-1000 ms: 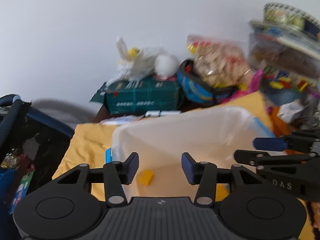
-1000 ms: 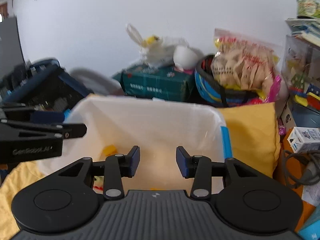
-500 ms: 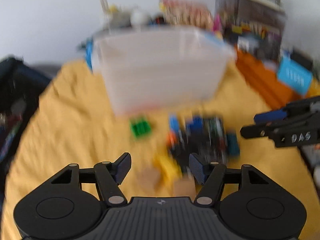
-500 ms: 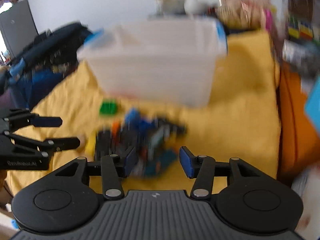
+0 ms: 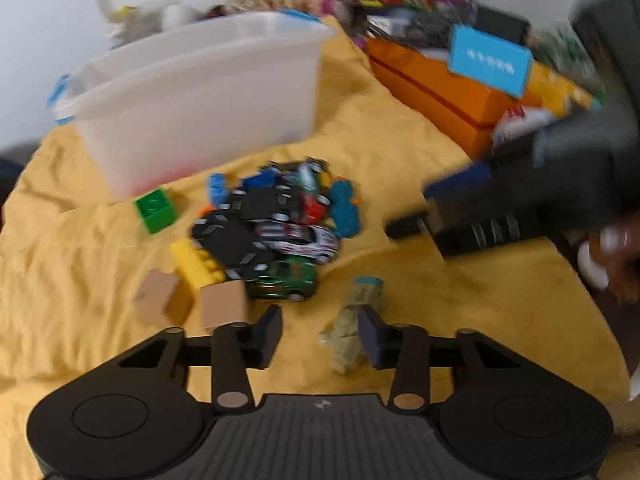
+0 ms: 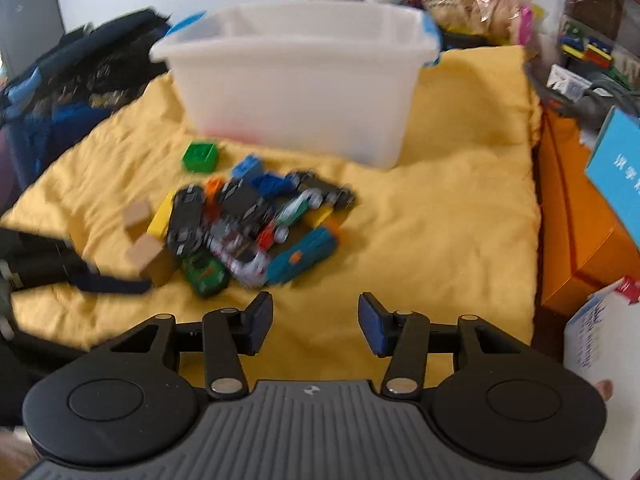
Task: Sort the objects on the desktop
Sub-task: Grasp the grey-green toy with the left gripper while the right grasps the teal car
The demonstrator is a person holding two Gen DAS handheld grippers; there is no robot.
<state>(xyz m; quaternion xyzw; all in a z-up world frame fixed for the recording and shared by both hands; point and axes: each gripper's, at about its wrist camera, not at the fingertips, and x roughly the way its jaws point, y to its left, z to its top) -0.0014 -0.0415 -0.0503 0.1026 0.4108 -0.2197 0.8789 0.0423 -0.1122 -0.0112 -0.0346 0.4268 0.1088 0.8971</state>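
Note:
A heap of toy cars (image 5: 276, 232) (image 6: 248, 232) and plastic bricks lies on a yellow cloth (image 5: 400, 152) (image 6: 440, 208) in front of a translucent white bin (image 5: 208, 88) (image 6: 304, 76). A green brick (image 5: 155, 210) (image 6: 201, 156) sits at the heap's left, two tan wooden blocks (image 5: 222, 306) (image 6: 150, 256) at its near side. A pale green toy figure (image 5: 352, 328) lies just ahead of my left gripper (image 5: 320, 338), against its right finger. That gripper is open and holds nothing. My right gripper (image 6: 316, 326) hovers open over bare cloth, short of the heap.
Orange boxes (image 5: 440, 92) (image 6: 576, 216) and a blue card (image 5: 490, 60) line the right side. A dark bag (image 6: 76, 80) lies at the left. Snack bags (image 6: 476, 8) and clutter stand behind the bin. The right gripper shows blurred at the right of the left wrist view (image 5: 500, 208).
Both grippers have pulled back from above the bin's opening and tilted down toward the cloth. The toy heap and blocks now sit just ahead of them. Both stay open.

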